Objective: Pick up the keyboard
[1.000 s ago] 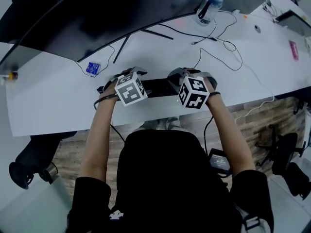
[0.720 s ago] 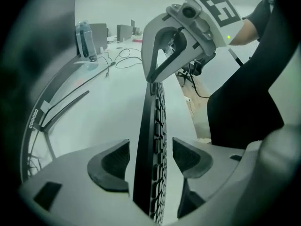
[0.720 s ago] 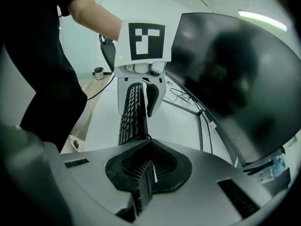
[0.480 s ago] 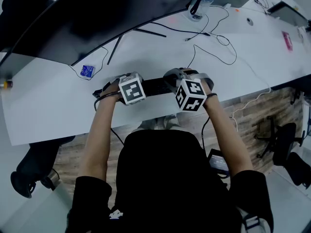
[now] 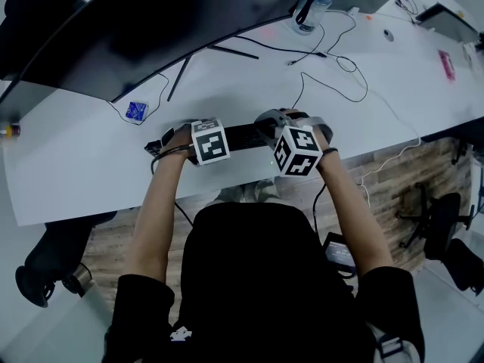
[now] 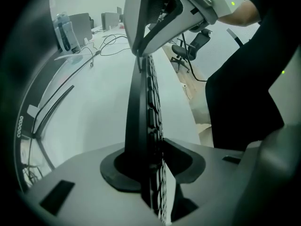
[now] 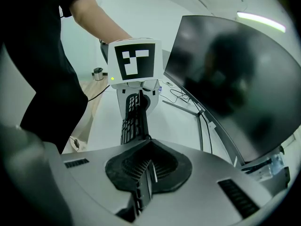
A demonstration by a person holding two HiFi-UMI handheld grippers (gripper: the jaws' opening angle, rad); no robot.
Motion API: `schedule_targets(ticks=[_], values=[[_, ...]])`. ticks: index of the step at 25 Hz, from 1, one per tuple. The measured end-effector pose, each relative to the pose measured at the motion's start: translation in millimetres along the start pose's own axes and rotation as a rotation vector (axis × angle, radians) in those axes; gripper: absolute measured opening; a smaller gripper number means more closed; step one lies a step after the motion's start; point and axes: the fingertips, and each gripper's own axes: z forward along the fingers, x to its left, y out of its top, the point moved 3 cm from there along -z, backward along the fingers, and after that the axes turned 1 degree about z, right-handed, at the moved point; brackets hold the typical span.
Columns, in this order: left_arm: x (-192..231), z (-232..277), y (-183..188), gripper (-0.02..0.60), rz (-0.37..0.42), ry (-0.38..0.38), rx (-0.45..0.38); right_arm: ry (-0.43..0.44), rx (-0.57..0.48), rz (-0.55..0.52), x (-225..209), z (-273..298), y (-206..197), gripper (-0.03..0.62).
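Note:
A black keyboard [image 5: 243, 135] lies along the near part of the white desk [image 5: 91, 180]. My left gripper [image 5: 175, 136] points steeply down over the keyboard's left end. Its jaws are closing, with the keyboard's [image 6: 141, 107] edge standing between them, and the pads of the left gripper [image 6: 153, 168] look pressed against both faces. At the right end my right gripper [image 5: 276, 119] is shut on the keyboard [image 7: 133, 119]. In the right gripper view the thin edge runs out from between the jaws of the right gripper [image 7: 146, 166] toward the left gripper's marker cube [image 7: 135, 60].
A wide curved monitor [image 5: 136, 29] stands behind the keyboard, its stand leg [image 5: 178, 76] on the desk. A water bottle [image 5: 311, 4] is at the back, with thin cables [image 5: 333, 66] looping right of it. A blue packet [image 5: 137, 111] lies left. Office chairs [image 5: 446, 240] stand below the desk edge.
My left gripper has sunk onto the keyboard's left end and tipped steeper. The right gripper and the keyboard have kept still.

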Motion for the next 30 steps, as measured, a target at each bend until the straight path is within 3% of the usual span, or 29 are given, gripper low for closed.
schedule_targets(ticks=[8,15,21,30], values=[[-6.4,-1.7,0.8,0.113,-0.015,0.0,0.0,0.029,-0.011,0.01,4.7,-4.7,-0.5,0.006],[-1.6,-7.1,1.9,0.08,-0.013,0.063,-0.011,0.077,0.006,0.046,3.7,-9.3,1.1,0.006],[-3.5,-7.6,2.3,0.077,-0.006,0.072,-0.008,0.134,0.035,0.048,4.6,-18.8,6.4,0.013],[-6.6,-7.2,2.3,0.077,-0.001,0.094,0.004,0.305,0.165,0.0,19.5,-6.5,2.3,0.192]])
